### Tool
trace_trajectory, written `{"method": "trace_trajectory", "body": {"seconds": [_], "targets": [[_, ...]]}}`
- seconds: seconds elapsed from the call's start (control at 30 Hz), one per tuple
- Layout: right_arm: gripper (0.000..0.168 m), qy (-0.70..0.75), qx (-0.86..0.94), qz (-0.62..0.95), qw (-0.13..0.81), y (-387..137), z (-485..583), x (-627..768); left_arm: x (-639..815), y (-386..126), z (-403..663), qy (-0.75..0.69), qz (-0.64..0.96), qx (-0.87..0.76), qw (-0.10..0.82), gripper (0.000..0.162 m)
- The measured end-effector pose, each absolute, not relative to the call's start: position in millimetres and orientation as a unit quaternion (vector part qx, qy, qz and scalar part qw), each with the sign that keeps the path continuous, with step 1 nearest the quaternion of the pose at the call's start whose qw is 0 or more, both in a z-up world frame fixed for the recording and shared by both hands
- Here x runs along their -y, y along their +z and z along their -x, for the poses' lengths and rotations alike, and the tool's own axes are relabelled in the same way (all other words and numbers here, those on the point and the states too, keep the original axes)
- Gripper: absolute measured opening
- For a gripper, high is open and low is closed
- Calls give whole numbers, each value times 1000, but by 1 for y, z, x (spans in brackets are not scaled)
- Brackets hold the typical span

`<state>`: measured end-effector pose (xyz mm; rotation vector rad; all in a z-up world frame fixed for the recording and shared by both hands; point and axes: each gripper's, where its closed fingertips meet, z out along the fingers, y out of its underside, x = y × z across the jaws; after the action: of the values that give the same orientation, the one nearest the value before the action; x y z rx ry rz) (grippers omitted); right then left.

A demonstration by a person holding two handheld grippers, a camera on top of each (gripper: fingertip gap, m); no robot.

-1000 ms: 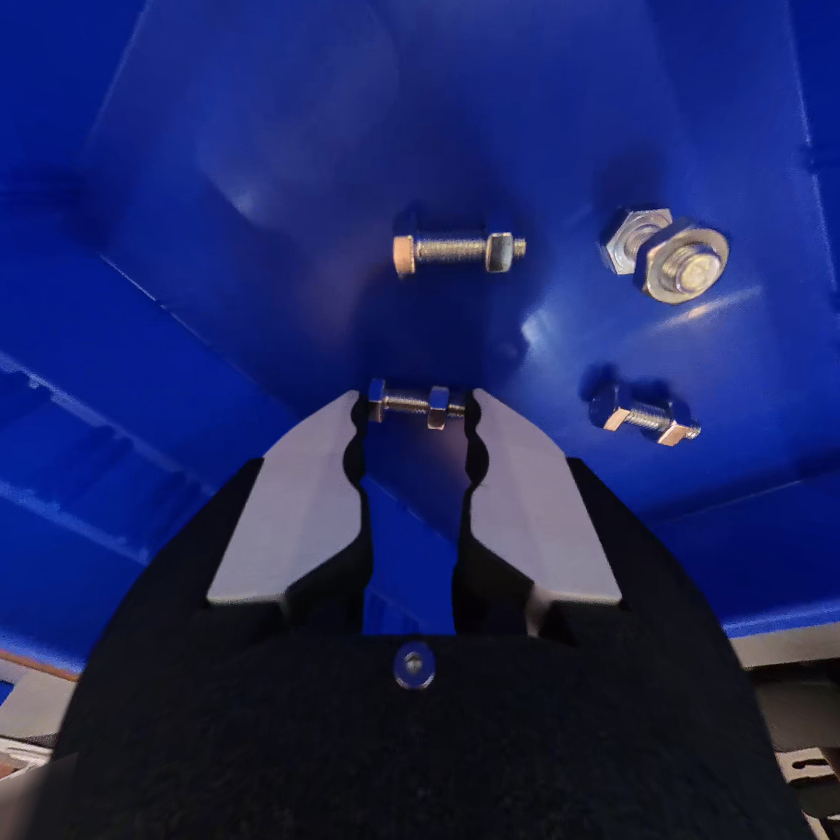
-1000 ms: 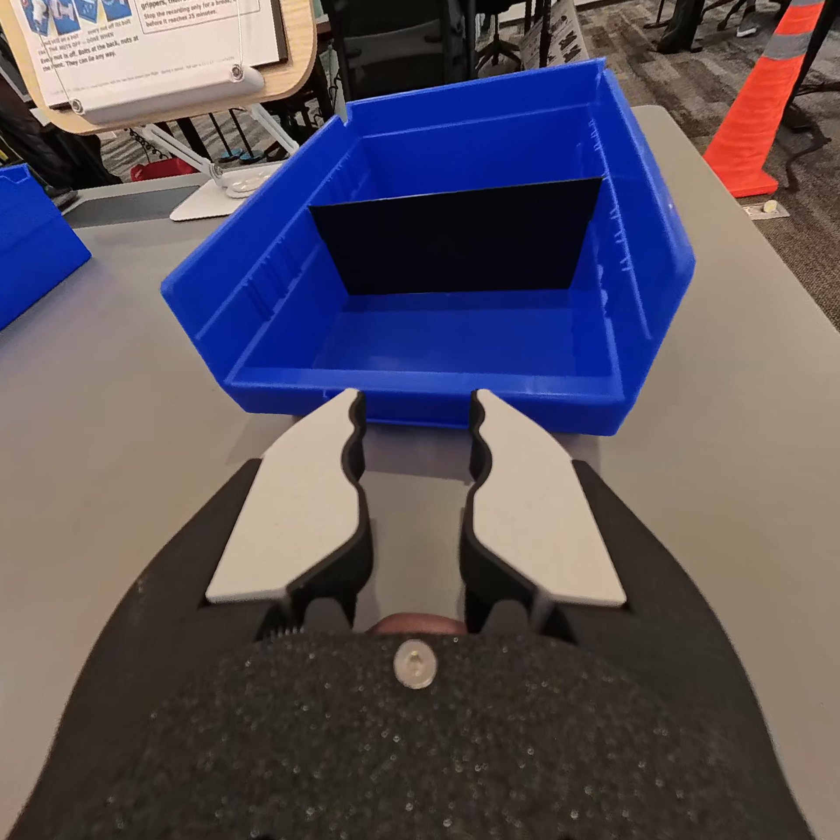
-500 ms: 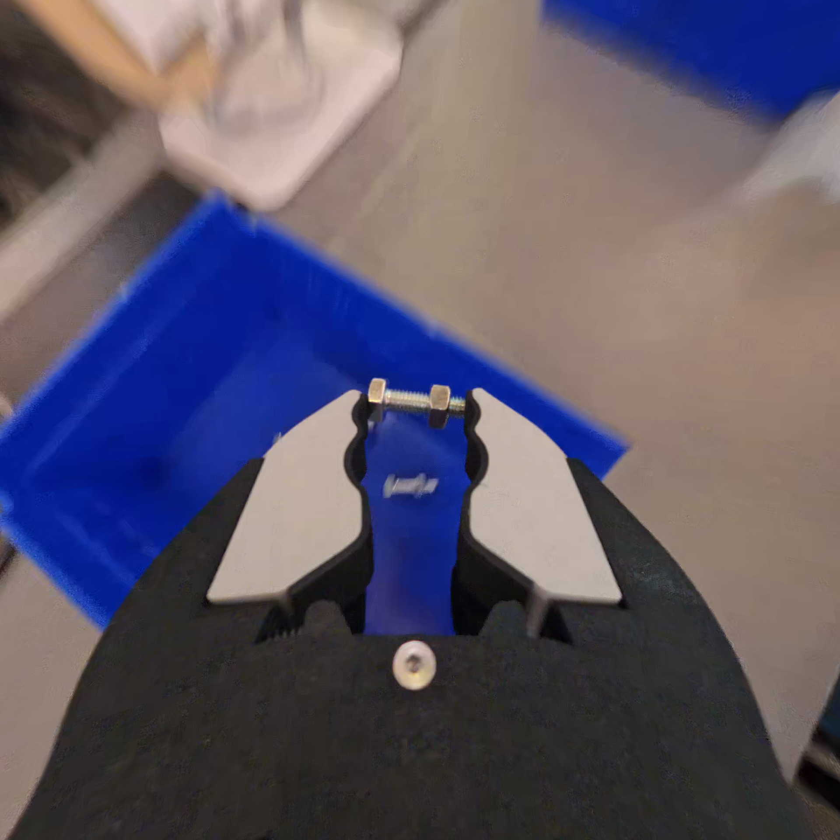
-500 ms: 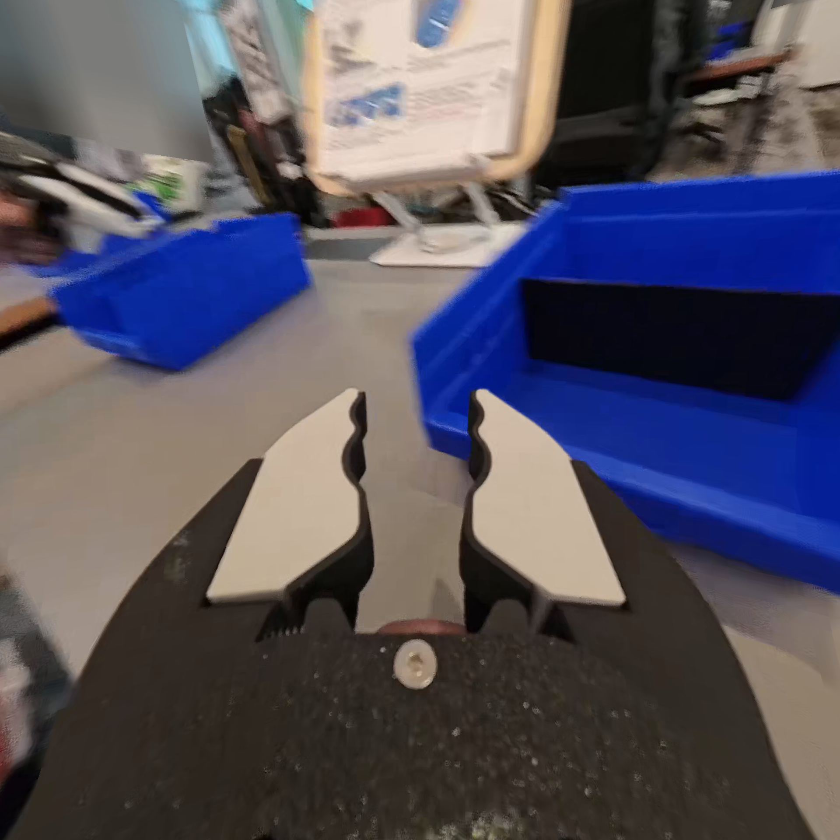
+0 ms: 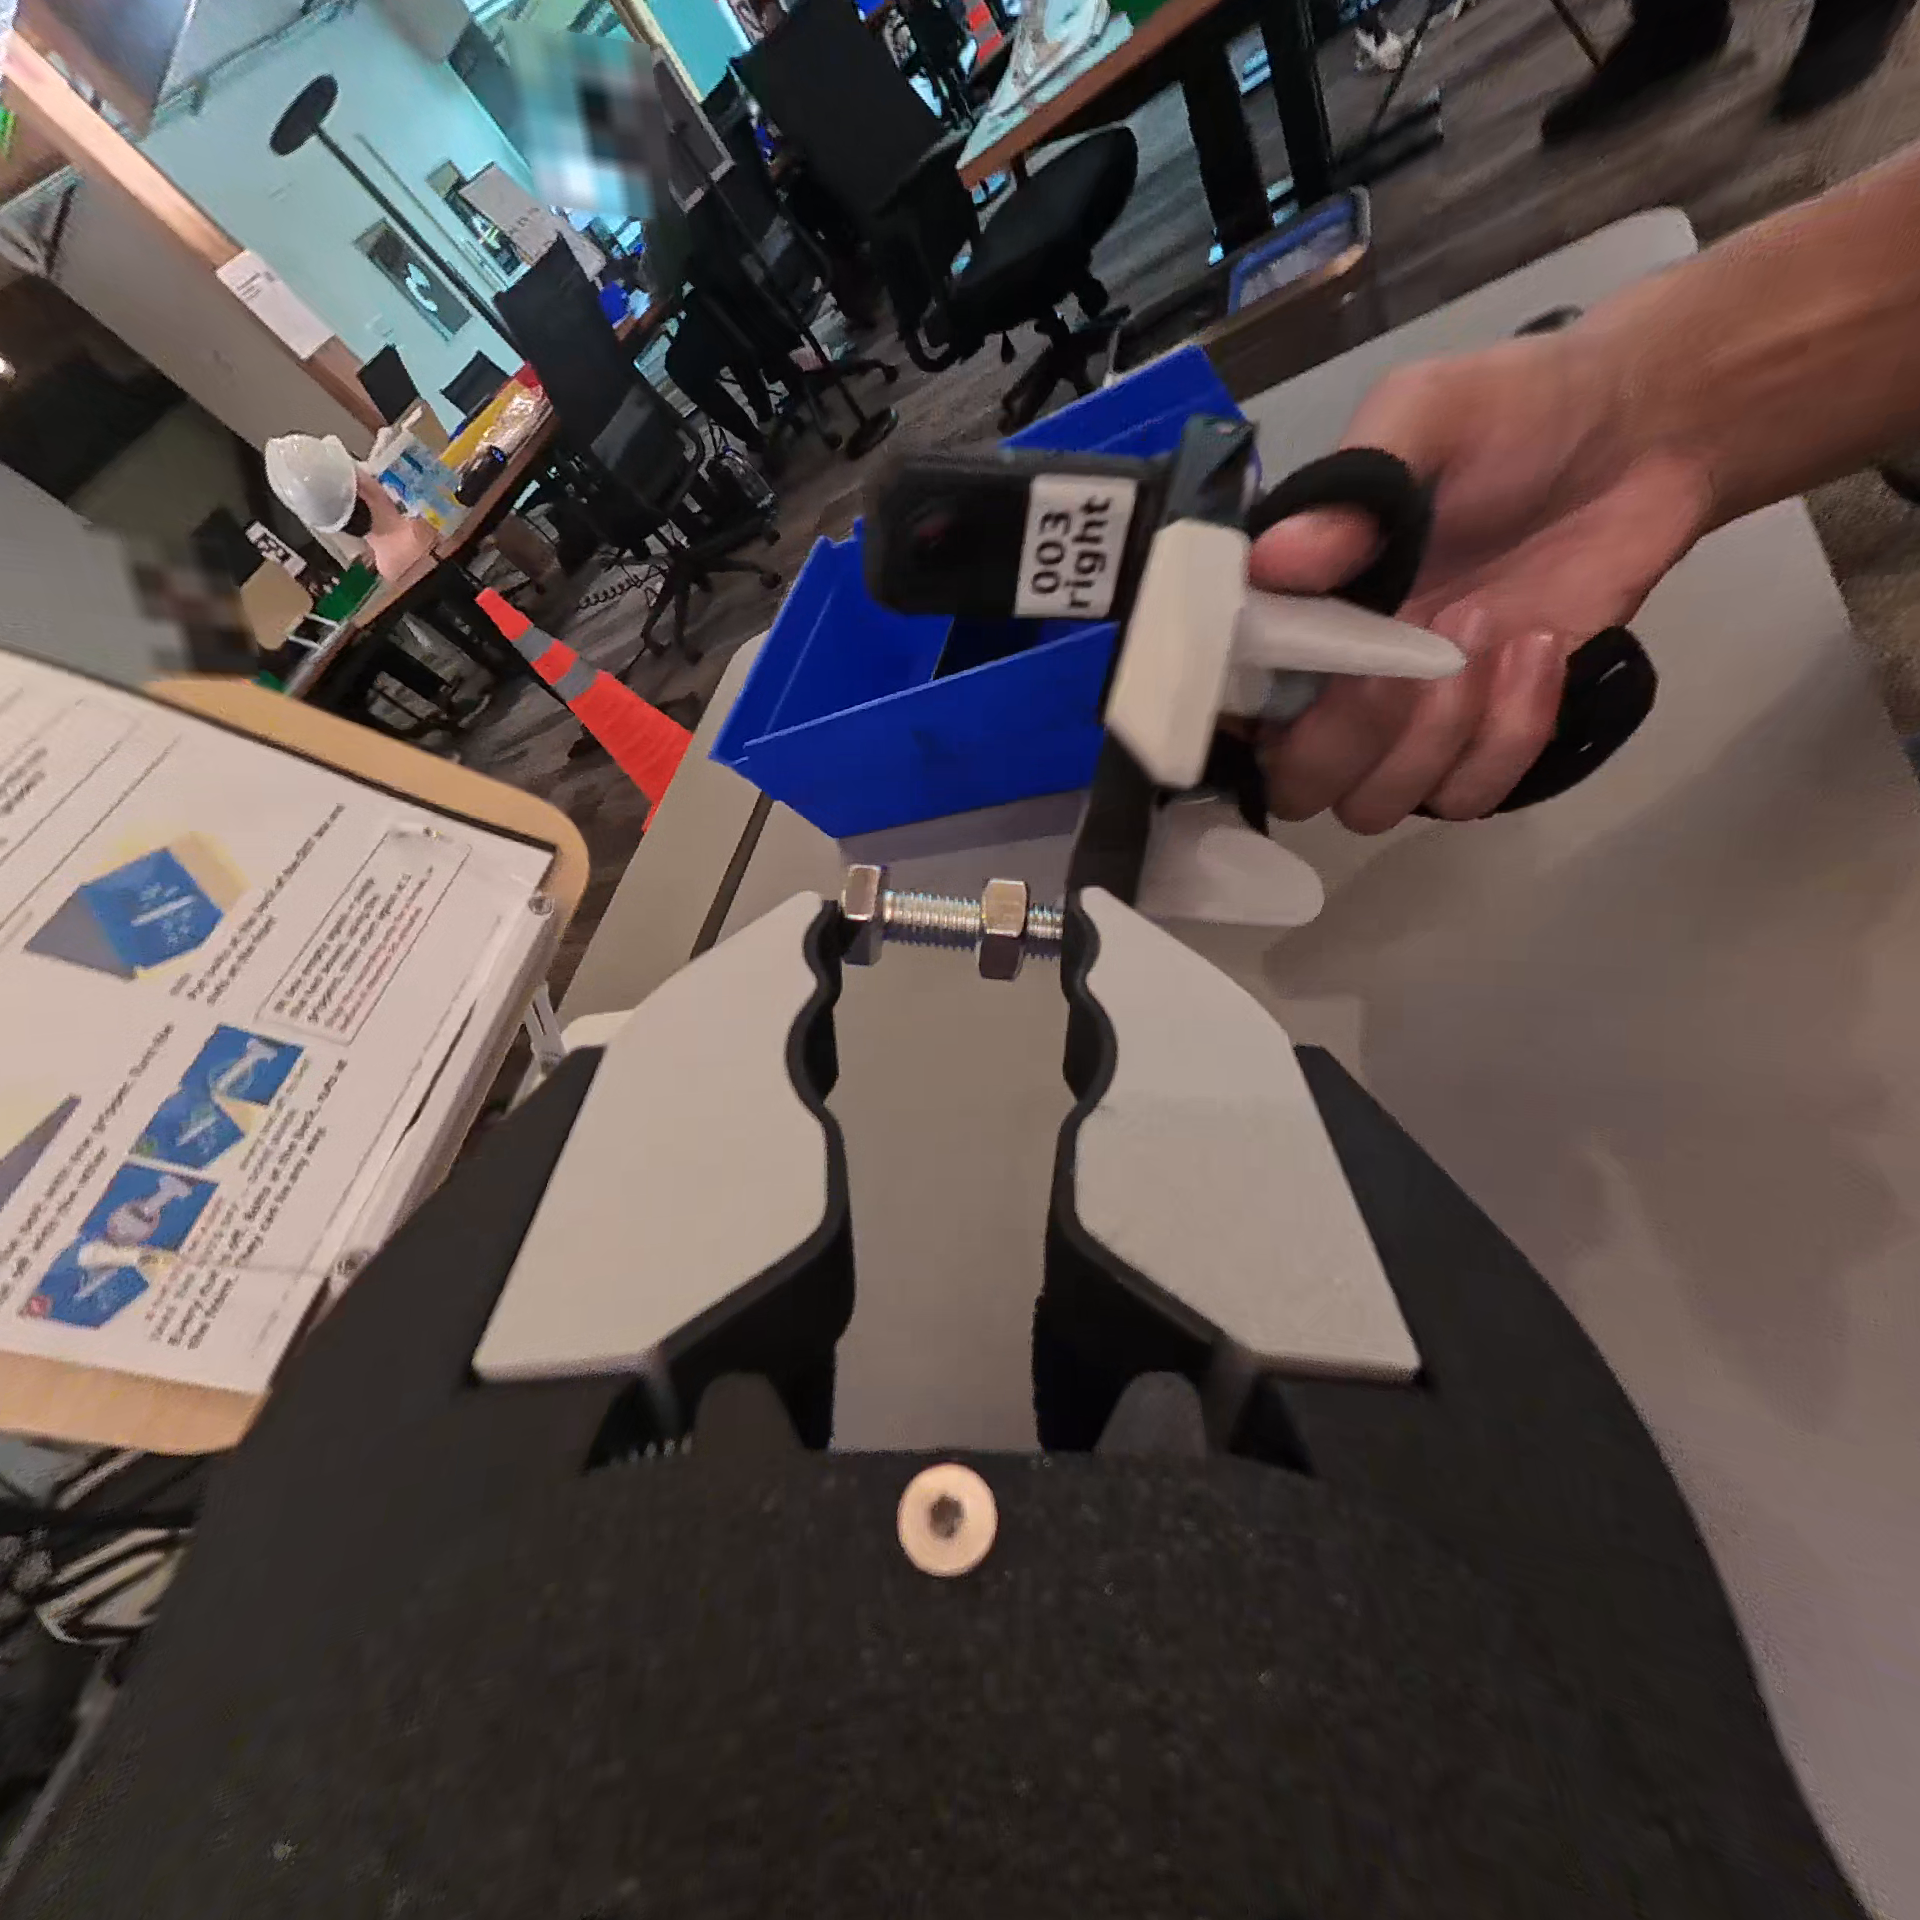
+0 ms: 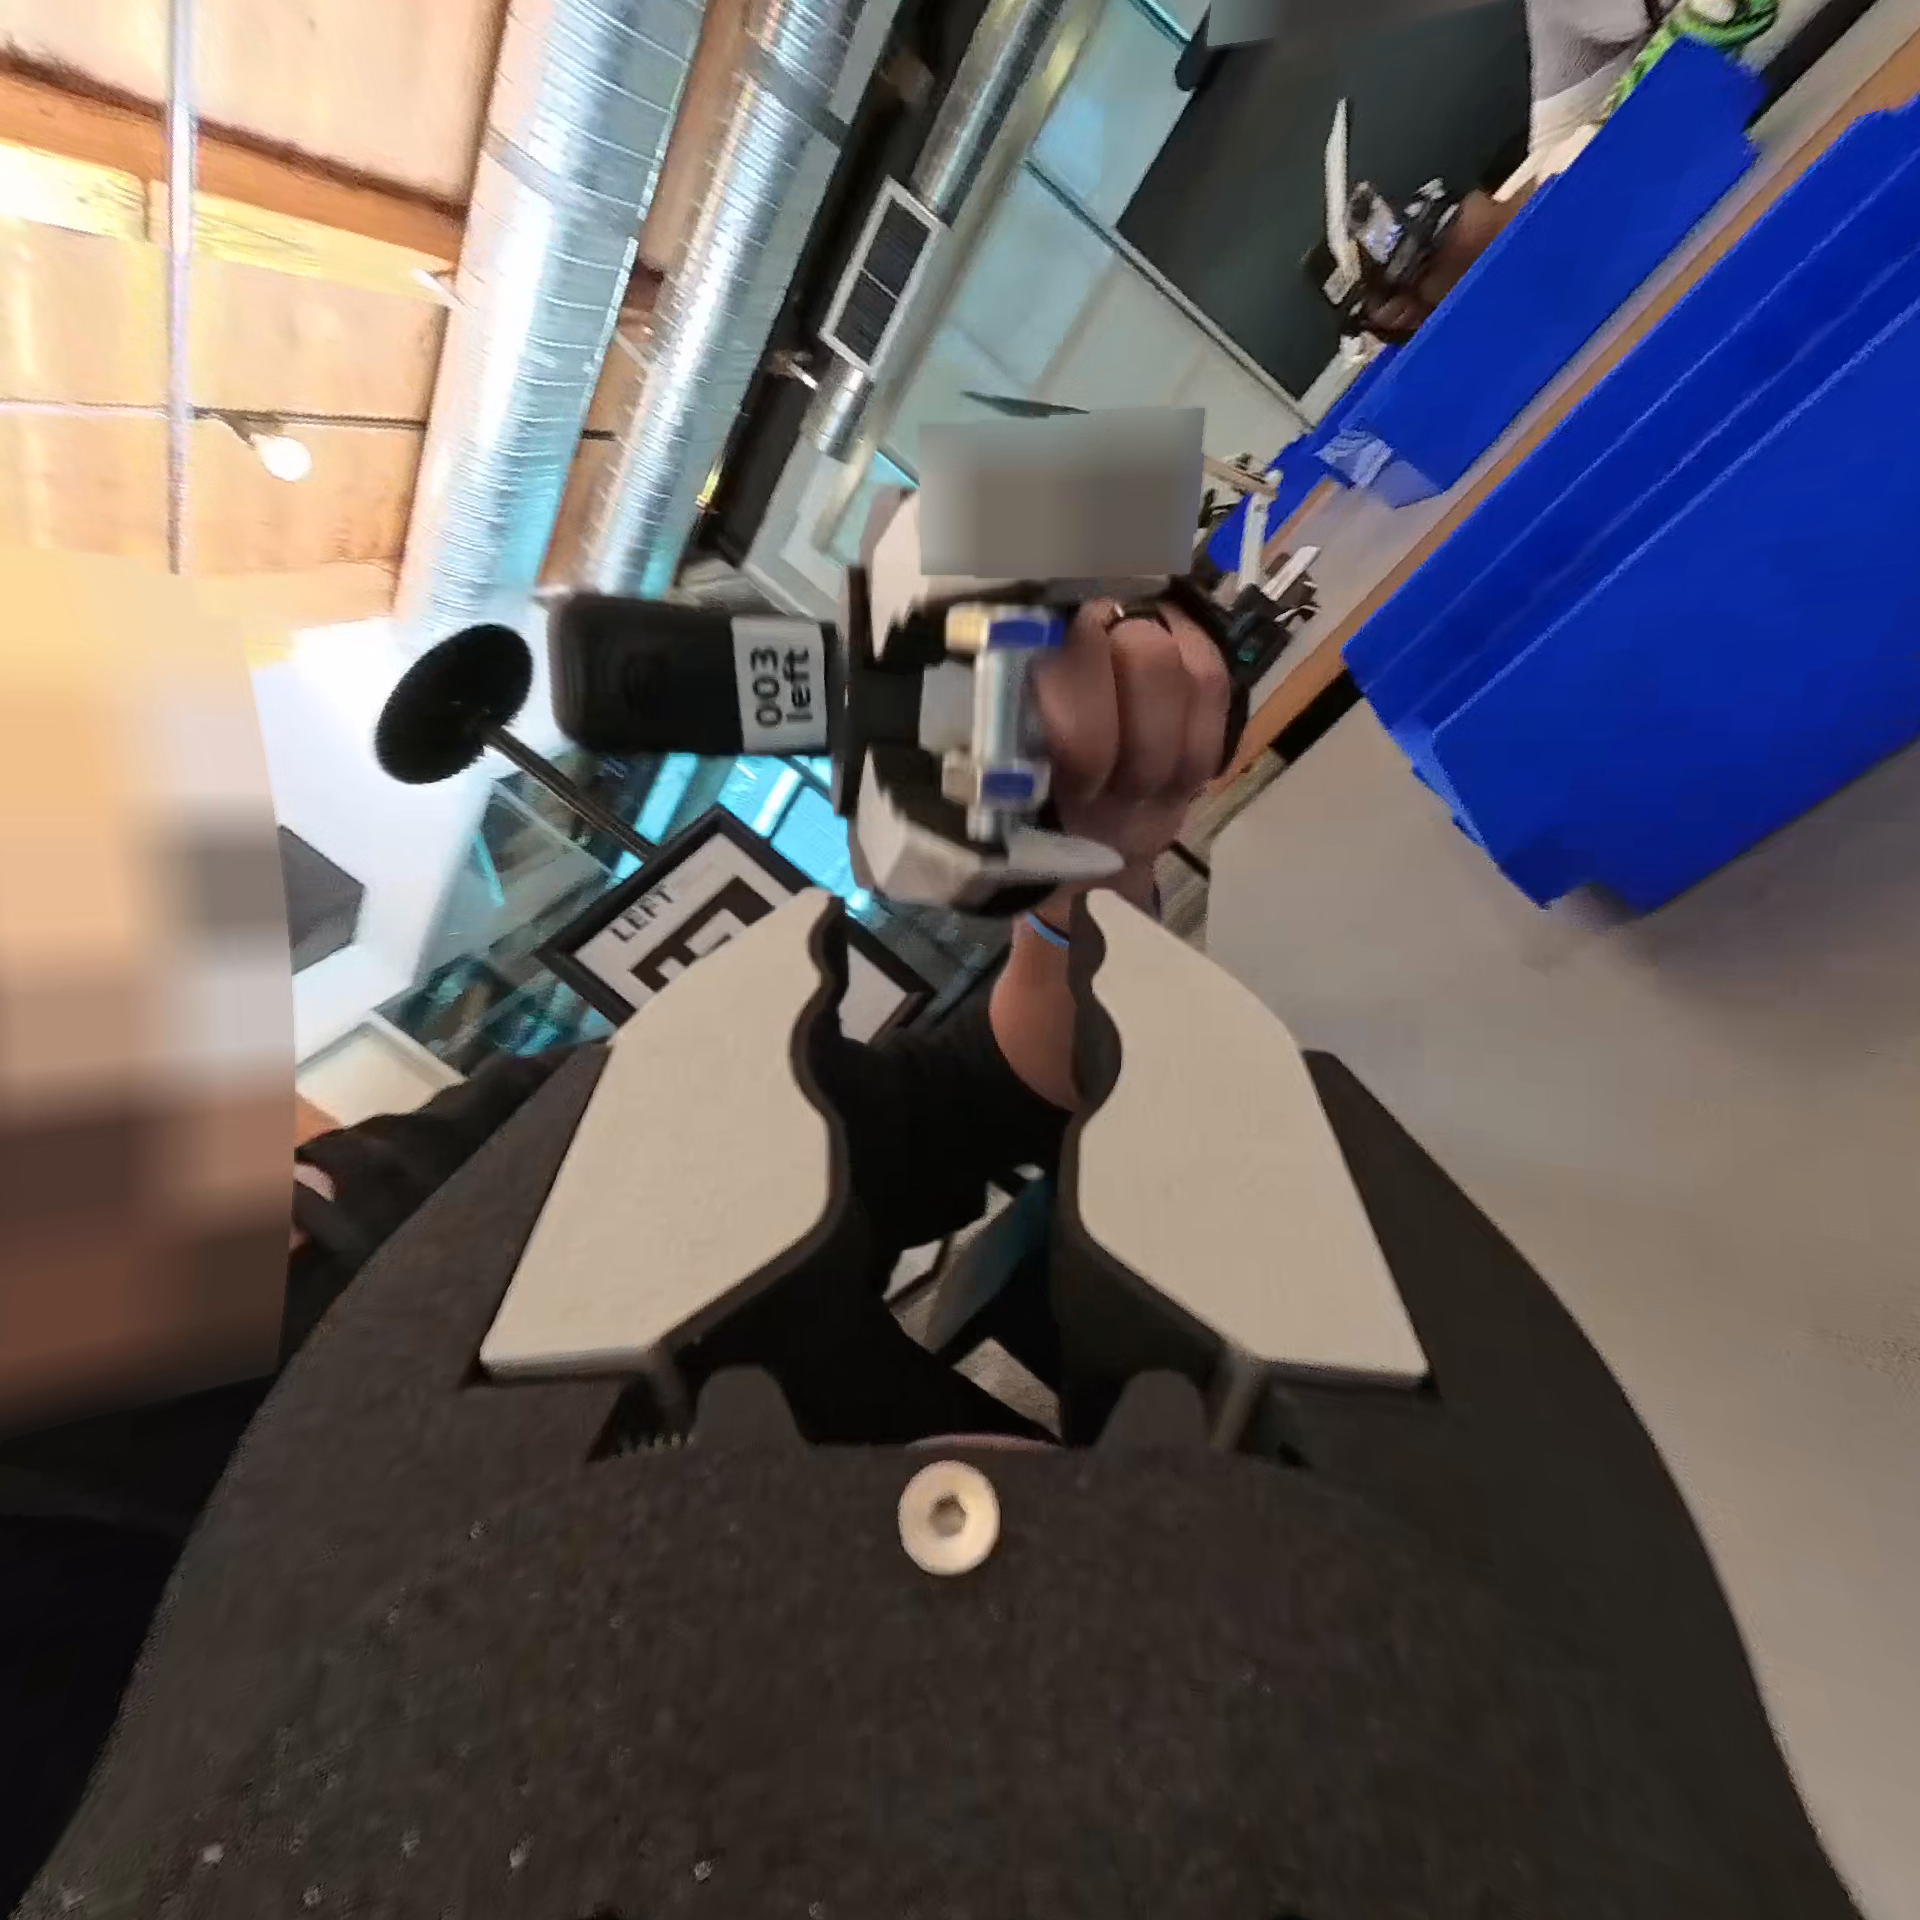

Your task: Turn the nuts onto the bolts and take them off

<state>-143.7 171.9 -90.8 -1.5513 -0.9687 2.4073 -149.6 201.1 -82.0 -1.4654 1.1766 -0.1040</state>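
Your grey table (image 5: 1558,1143) fills the lower right of the left wrist view, and the biggest thing standing on it there is the blue bin (image 5: 914,727), open at the top and partly hidden behind your right gripper; what lies inside it cannot be made out from here. In the right wrist view more blue bins (image 6: 1662,623) stand stacked along the right edge, seen from their outer walls only, so their contents are hidden too. At the left of the left wrist view an instruction sheet on a wooden board (image 5: 208,987) leans up beside the table, with an orange cone (image 5: 613,717) on the floor behind it.

Your right hand (image 5: 1507,623) grips the handle of the right gripper (image 6: 945,925), whose fingers stand apart with nothing between them. Your left hand (image 6: 1132,717) is wrapped around the handle of the other tool.

Your left gripper (image 5: 951,925) is clamped endwise on the bolt (image 5: 925,916): its head sits against the left finger and its threaded tip against the right, held in the air above the table. The nut (image 5: 1003,928) is threaded on the shaft near the tip end.
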Motion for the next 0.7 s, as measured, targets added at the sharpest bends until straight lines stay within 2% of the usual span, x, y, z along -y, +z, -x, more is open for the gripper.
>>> {"method": "trace_trajectory", "body": {"seconds": [0.13, 0.2, 0.43, 0.53, 0.7], "targets": [[34, 818, 286, 497, 40, -89, 144, -176, -196, -93, 131, -27, 609, -528, 591, 39], [19, 813, 296, 498, 53, -93, 140, -177, -196, -94, 126, -33, 606, -525, 596, 39], [19, 749, 349, 550, 120, -112, 135, -186, -200, -108, 121, -42, 627, -508, 589, 41], [19, 675, 418, 581, 180, -125, 129, -194, -188, -114, 120, -146, 665, -485, 549, 55], [19, 428, 596, 591, 335, -147, 113, -214, -182, -126, 128, -313, 708, -422, 472, 49]]}}
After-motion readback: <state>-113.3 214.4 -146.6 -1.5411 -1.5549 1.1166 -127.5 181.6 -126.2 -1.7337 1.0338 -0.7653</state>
